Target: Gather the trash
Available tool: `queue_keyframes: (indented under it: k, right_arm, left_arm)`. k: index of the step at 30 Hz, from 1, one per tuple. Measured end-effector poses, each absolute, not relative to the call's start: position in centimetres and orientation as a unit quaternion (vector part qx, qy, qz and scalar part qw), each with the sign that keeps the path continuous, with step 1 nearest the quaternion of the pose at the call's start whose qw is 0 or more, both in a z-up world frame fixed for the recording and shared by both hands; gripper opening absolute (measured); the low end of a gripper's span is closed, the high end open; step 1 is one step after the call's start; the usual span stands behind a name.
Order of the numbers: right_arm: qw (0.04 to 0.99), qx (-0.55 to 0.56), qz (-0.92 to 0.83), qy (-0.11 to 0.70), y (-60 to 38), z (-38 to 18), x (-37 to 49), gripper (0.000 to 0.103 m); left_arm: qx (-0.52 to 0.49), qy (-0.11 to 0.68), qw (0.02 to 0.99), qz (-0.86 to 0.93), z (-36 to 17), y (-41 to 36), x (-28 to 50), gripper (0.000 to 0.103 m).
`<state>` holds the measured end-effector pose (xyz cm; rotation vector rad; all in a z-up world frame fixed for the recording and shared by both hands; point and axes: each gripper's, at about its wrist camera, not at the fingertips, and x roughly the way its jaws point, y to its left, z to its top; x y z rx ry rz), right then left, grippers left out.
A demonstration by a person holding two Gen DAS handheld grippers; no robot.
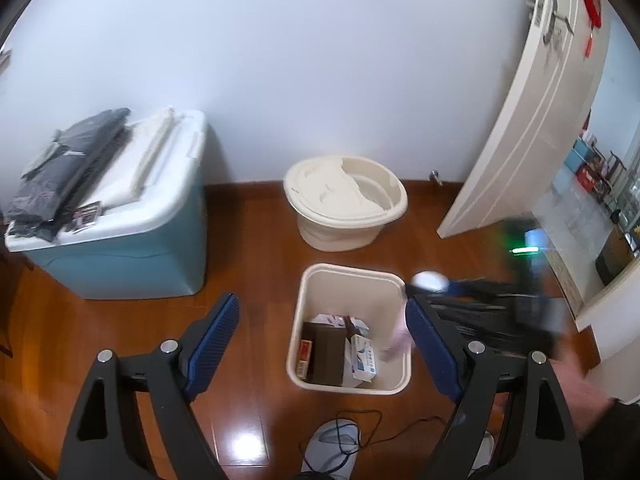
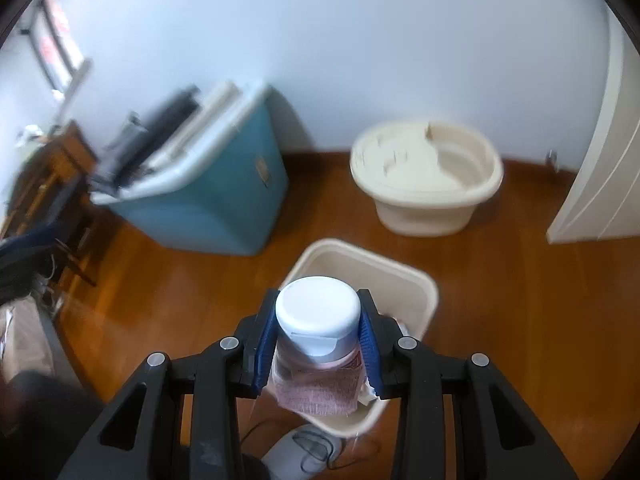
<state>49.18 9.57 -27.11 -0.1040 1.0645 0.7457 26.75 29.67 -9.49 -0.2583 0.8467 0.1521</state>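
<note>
Two grippers are under my control on this rig, and I go through the room from the biggest thing down. One white door [image 1: 532,112] stands ajar on the right. One teal cooler [image 1: 120,248] with a white lid sits by the wall, with dark folded items stacked on it. One cream tub [image 1: 344,200] stands against the wall, well apart from the cooler. One cream trash bin [image 1: 348,384] stands on the wooden floor [image 1: 248,240] in front of the tub; I count at least three small boxes [image 1: 362,356] inside it. My left gripper [image 1: 320,344] hangs above the bin with its jaws wide apart, holding nothing. My right gripper [image 2: 318,344] is clamped on one bottle [image 2: 318,320] with a white cap and a pink label; the bottle sits squarely between the two blue pads [image 2: 368,344], cap end toward the fingertips, over the near rim of the bin. One thin black cable [image 1: 360,428] trails across the floor just below the bin.
</note>
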Motion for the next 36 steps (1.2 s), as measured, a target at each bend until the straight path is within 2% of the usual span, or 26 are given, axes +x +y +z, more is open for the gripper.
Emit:
queue_keyframes:
  k: [2, 5, 8, 12, 17, 19, 21, 27, 33, 36]
  right_arm:
    - [0.791, -0.059, 0.33, 0.512, 11.1, -29.4, 49.8, 0.039]
    - [0.782, -0.069, 0.31, 0.536, 12.9, -32.0, 50.0, 0.046]
    - [0.788, -0.075, 0.31, 0.527, 12.5, -31.0, 48.5, 0.048]
    - [0.828, -0.085, 0.269, 0.485, 9.5, -25.5, 44.2, 0.054]
    - [0.882, -0.073, 0.181, 0.429, 3.6, -15.2, 36.0, 0.076]
    - [0.899, -0.069, 0.146, 0.406, 1.2, -11.3, 32.4, 0.088]
    - [0.915, -0.058, 0.109, 0.385, -1.2, -7.7, 28.6, 0.093]
    - [0.933, -0.054, 0.031, 0.355, -5.7, -2.4, 18.8, 0.099]
    - [0.952, -0.036, -0.024, 0.304, -8.1, 0.1, 10.8, 0.102]
    - [0.95, -0.037, -0.045, 0.306, -8.6, 0.4, 8.6, 0.102]
  left_arm:
    - [-0.128, 0.403, 0.903, 0.079, -9.1, 30.2, 26.2, 0.085]
    - [-0.122, 0.399, 0.905, 0.083, -8.9, 30.2, 26.0, 0.085]
    - [-0.113, 0.394, 0.908, 0.084, -8.0, 29.8, 25.6, 0.085]
    - [-0.09, 0.383, 0.916, 0.076, -5.8, 28.7, 24.0, 0.085]
    - [-0.052, 0.354, 0.931, 0.07, -1.5, 26.8, 19.8, 0.085]
    - [-0.041, 0.354, 0.932, 0.069, -0.3, 26.1, 18.1, 0.085]
    - [-0.033, 0.35, 0.933, 0.069, 0.7, 25.2, 16.2, 0.085]
    - [-0.026, 0.339, 0.938, 0.073, 2.7, 22.9, 10.3, 0.085]
    - [-0.011, 0.336, 0.938, 0.089, 3.0, 21.1, 6.5, 0.085]
    - [-0.016, 0.339, 0.936, 0.092, 2.9, 20.8, 5.4, 0.085]
